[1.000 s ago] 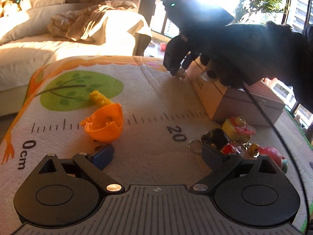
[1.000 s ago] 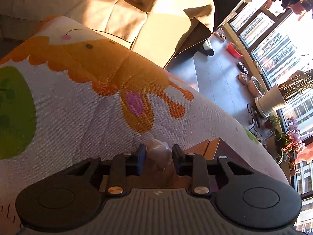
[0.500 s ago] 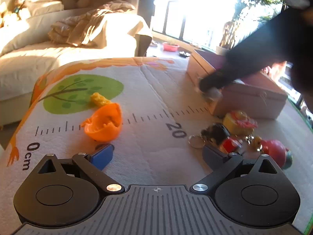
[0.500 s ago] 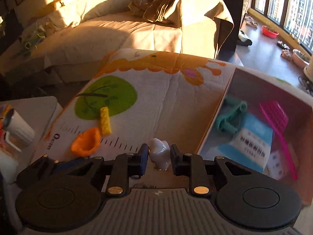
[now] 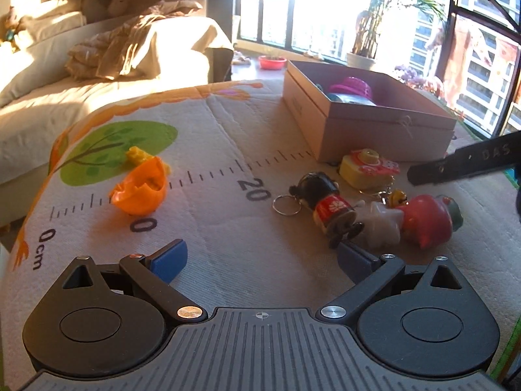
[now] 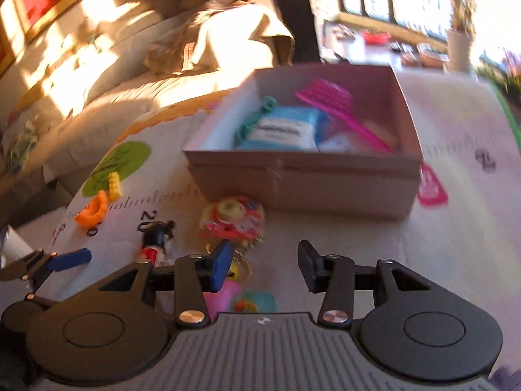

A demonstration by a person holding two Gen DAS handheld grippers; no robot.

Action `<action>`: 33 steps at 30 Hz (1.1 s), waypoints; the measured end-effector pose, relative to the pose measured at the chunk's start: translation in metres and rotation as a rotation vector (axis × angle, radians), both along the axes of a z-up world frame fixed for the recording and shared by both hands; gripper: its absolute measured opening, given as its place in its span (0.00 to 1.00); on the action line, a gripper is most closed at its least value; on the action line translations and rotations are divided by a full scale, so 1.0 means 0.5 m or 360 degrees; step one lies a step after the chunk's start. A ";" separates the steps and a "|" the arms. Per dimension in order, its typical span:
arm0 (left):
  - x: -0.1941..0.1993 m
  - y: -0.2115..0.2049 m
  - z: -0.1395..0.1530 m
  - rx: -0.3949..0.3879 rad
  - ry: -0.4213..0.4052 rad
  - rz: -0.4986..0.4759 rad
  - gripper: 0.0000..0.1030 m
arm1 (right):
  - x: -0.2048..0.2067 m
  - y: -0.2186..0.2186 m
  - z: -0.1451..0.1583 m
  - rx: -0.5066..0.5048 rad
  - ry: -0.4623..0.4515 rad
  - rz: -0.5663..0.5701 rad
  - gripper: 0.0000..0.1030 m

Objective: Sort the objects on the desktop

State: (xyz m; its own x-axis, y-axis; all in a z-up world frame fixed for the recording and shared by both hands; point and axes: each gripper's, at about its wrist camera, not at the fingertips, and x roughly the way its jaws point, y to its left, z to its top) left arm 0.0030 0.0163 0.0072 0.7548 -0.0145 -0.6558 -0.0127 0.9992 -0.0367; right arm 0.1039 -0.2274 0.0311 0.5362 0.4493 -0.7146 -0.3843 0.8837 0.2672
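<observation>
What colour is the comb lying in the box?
Bright pink. The comb shows best in the right wrist view, beside a blue packet.

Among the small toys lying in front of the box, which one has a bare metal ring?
The black-haired doll in red: a ring lies on the mat beside its head. The pink figure and the white star show none.

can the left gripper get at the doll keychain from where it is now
Probably yes. The left gripper is open and empty, and the doll keychain lies on the mat just ahead of its right-hand finger. The white star toy touches the doll's far side, so a closing grip might nudge it.
</observation>
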 end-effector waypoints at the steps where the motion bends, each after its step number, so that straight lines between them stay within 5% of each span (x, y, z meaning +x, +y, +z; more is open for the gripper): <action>1: 0.000 0.000 0.003 0.0015 0.0004 0.0005 0.98 | 0.003 -0.006 -0.010 0.0050 0.0038 -0.0002 0.43; 9: -0.014 0.004 0.028 0.0066 0.0041 0.0005 0.99 | 0.010 0.076 -0.040 0.0517 0.0254 0.0268 0.44; 12: -0.018 -0.014 0.033 0.0073 0.0038 -0.0042 0.99 | -0.020 0.084 -0.013 0.0372 0.0046 0.0293 0.46; 16: -0.003 -0.063 0.029 0.0086 0.0032 -0.0168 0.99 | -0.041 0.014 0.007 0.0271 -0.0098 0.0166 0.61; 19: 0.026 -0.104 0.023 0.0131 0.0009 -0.0252 0.99 | -0.043 -0.059 0.007 0.0244 -0.0128 -0.0016 0.64; 23: 0.073 -0.118 0.009 0.0280 0.0026 -0.0164 0.99 | -0.043 -0.125 -0.004 0.0253 -0.0090 -0.0174 0.65; 33: 0.096 -0.014 0.011 0.0462 0.0070 0.0117 0.99 | -0.108 -0.056 -0.020 0.0105 -0.0095 0.0169 0.71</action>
State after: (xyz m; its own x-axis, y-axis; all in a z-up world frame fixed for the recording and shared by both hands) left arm 0.0508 0.0093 0.0126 0.7176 0.2320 -0.6567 -0.0807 0.9642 0.2525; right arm 0.0500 -0.2557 0.0210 0.5240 0.5507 -0.6497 -0.4917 0.8185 0.2972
